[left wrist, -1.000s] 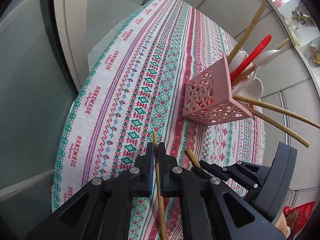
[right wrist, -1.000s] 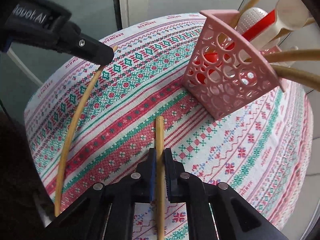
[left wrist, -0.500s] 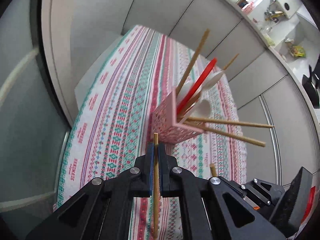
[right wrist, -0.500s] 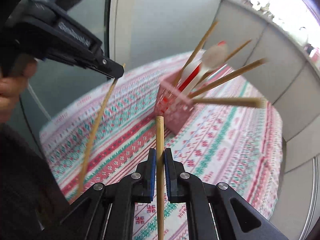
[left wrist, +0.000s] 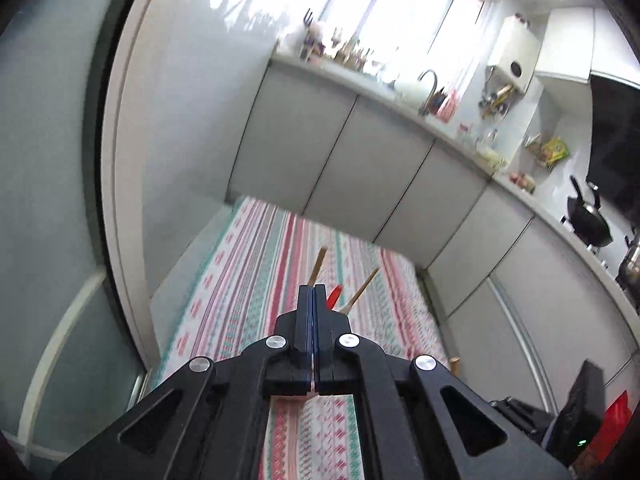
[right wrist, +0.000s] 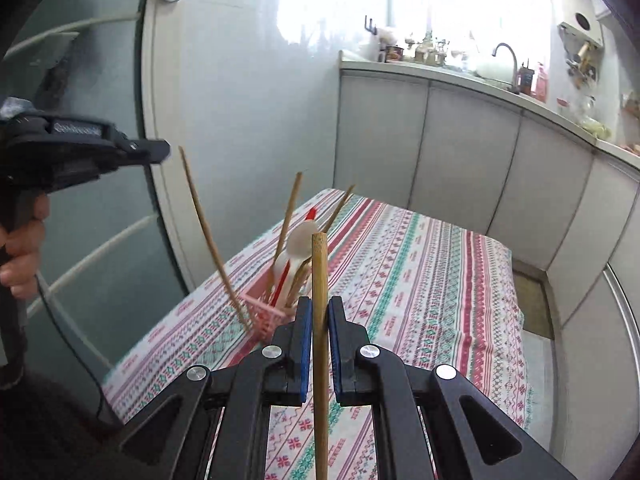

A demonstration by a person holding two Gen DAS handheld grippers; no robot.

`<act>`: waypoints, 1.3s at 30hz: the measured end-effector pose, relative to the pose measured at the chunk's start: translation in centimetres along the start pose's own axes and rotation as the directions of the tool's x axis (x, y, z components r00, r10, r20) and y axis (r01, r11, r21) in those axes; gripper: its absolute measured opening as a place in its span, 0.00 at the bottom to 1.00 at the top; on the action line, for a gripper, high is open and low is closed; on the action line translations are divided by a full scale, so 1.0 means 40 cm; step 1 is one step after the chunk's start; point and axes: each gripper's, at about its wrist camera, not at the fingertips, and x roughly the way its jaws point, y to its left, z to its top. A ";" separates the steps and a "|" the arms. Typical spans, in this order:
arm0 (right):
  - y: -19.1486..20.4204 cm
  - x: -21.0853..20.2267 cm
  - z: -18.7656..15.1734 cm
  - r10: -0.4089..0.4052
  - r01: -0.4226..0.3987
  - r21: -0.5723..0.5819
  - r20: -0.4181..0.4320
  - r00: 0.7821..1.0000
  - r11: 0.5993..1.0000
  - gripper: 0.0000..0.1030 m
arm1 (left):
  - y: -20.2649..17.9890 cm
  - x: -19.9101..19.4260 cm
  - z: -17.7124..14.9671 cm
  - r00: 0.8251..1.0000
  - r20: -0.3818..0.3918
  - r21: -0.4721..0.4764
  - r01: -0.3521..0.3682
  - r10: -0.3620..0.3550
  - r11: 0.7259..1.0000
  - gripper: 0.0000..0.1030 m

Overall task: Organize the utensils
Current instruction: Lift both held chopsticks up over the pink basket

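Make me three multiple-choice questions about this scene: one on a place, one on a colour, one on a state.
1. Where does the pink basket stand?
A on the striped tablecloth
B on the kitchen counter
C on the floor
2. What colour is the plastic utensil beside the white spoon?
A blue
B red
C green
3. The right tool is:
A open, empty
B shut on a fork
C shut on a wooden chopstick
Answers: 1 A, it rests on the cloth; 2 B, its red tip shows; 3 C, it clamps the stick.

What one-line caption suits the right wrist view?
Right gripper clamps a bamboo chopstick above the striped tablecloth, pink utensil basket ahead.
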 end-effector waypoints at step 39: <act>-0.214 0.161 -0.021 0.042 0.002 0.267 -0.158 0.987 0.964 0.08 | 0.307 0.908 -0.055 0.731 -0.590 0.034 -0.402 0.343 0.915 0.07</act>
